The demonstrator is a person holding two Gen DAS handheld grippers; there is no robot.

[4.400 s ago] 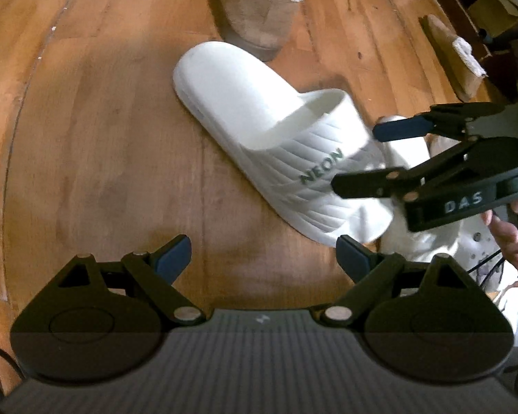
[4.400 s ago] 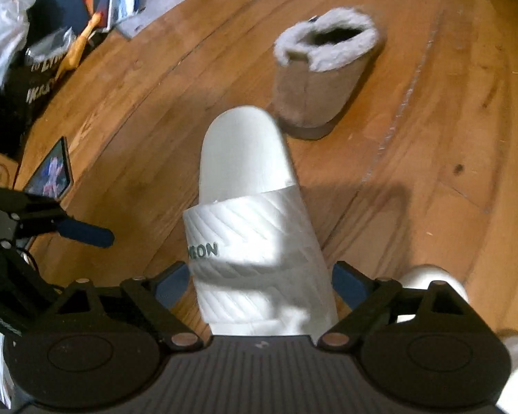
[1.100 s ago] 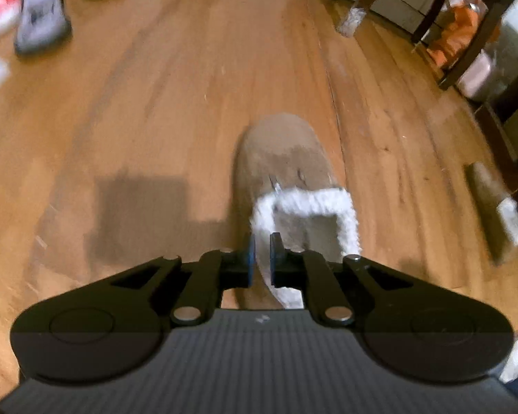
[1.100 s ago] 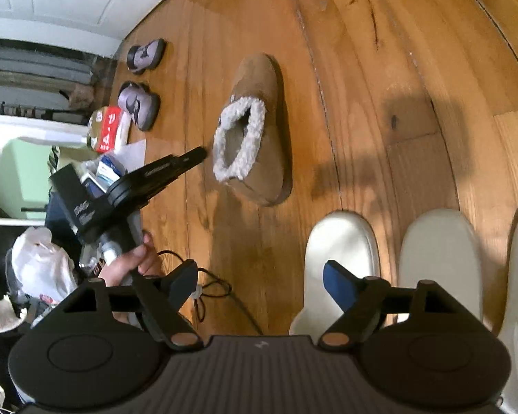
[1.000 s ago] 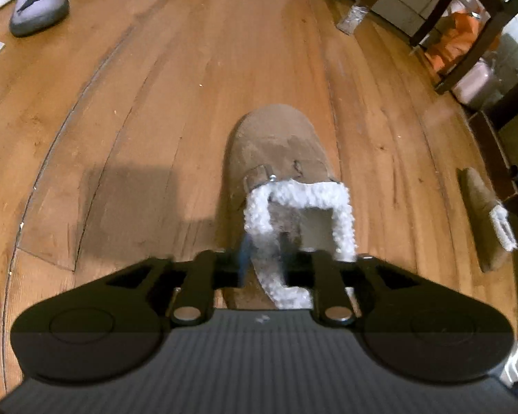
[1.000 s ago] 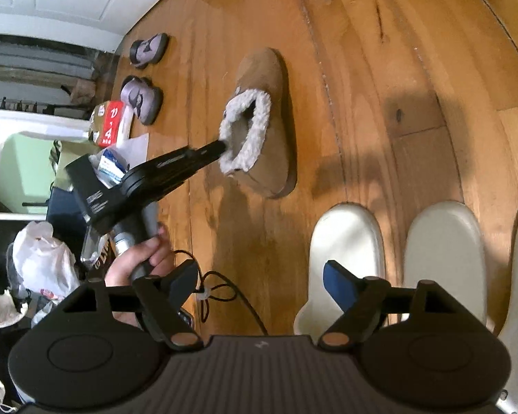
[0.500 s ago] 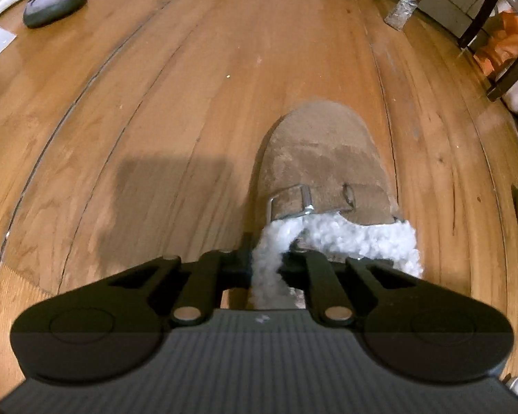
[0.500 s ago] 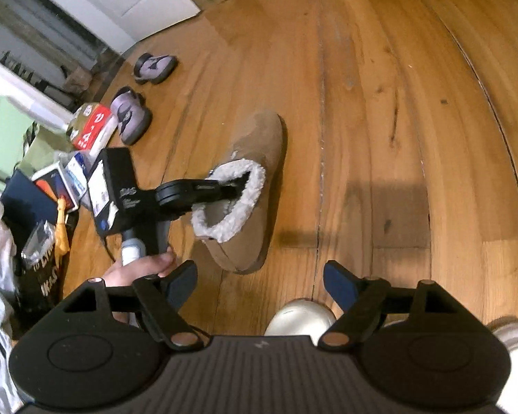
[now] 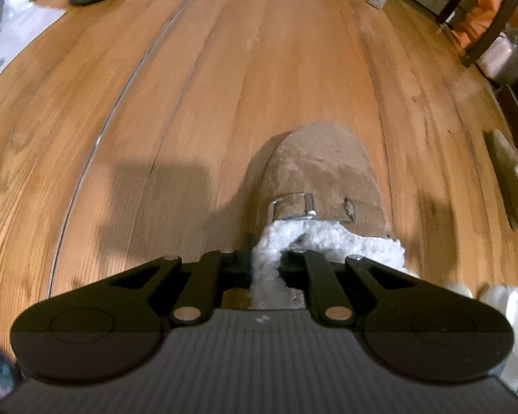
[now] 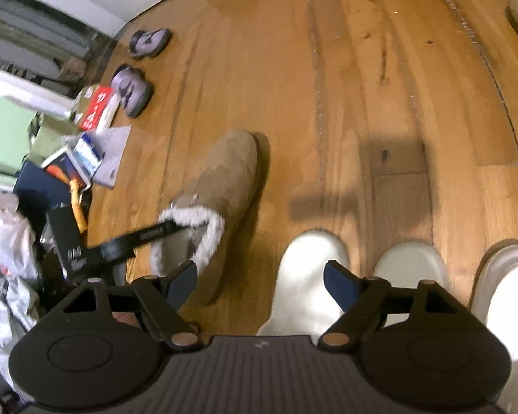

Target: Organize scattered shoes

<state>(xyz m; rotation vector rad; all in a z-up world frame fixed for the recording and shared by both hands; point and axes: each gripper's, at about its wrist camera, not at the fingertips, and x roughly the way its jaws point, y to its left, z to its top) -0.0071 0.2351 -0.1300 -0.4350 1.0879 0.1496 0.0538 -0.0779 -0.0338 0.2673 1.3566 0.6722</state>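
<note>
Wood-plank floor fills both views. On it, w/ toe pointing away from the left wrist cam, sits a tan suede slipper w/ fleece lining and a metal buckle – just left of two white slides lying side by side by the right gripper. Two grey-purple shoes lie well apart, near a white door and a clutter of boxes and papers. Left gripper is clamped tight on the slipper's fleece collar at the heel edge. Right gripper's jaws stand wide apart – nothing between the pads, over the nearer slide.
</note>
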